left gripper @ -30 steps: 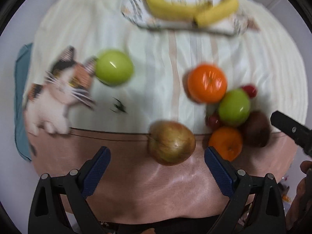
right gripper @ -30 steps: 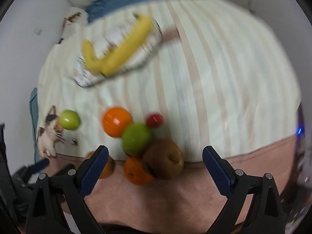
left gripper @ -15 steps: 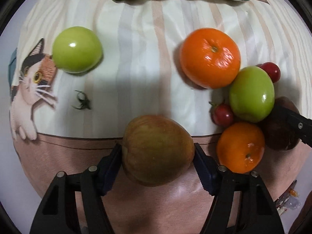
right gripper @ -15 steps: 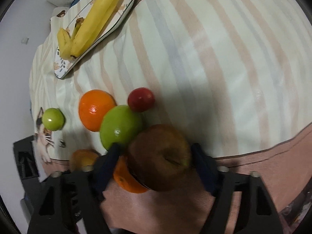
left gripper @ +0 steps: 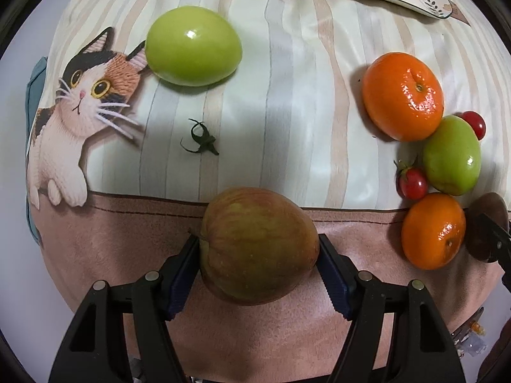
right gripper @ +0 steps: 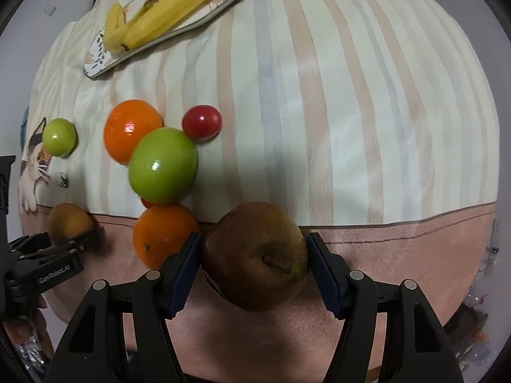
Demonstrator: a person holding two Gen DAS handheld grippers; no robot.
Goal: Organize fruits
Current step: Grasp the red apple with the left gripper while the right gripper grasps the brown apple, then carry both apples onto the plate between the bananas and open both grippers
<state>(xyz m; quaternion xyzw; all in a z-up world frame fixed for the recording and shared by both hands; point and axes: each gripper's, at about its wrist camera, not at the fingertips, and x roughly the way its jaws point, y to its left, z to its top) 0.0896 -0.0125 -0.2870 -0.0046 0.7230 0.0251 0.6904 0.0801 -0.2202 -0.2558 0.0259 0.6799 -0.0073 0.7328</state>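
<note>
My left gripper point(left gripper: 258, 255) is shut on a reddish-green apple point(left gripper: 257, 244) over the pink band of the cloth. My right gripper point(right gripper: 254, 257) is shut on a darker brown-red apple point(right gripper: 255, 253). Loose fruit lies on the striped cloth: a green apple point(left gripper: 193, 46) by the cat print, a big orange point(left gripper: 403, 95), a second green apple point(right gripper: 163, 166), a small orange point(right gripper: 163, 234) touching my right gripper's left finger, and red cherry tomatoes point(right gripper: 202, 122). Bananas point(right gripper: 166, 16) lie on a patterned plate point(right gripper: 105, 63) at the far side.
A green stem point(left gripper: 199, 137) lies loose on the cloth. The cat print point(left gripper: 76, 111) marks the cloth's left edge. The left gripper shows at the left edge of the right wrist view point(right gripper: 68, 234). White wall surrounds the table.
Both grippers moved down to the fruit and closed, the left on the reddish-green apple and the right on the darker apple. Both were open a second ago.
</note>
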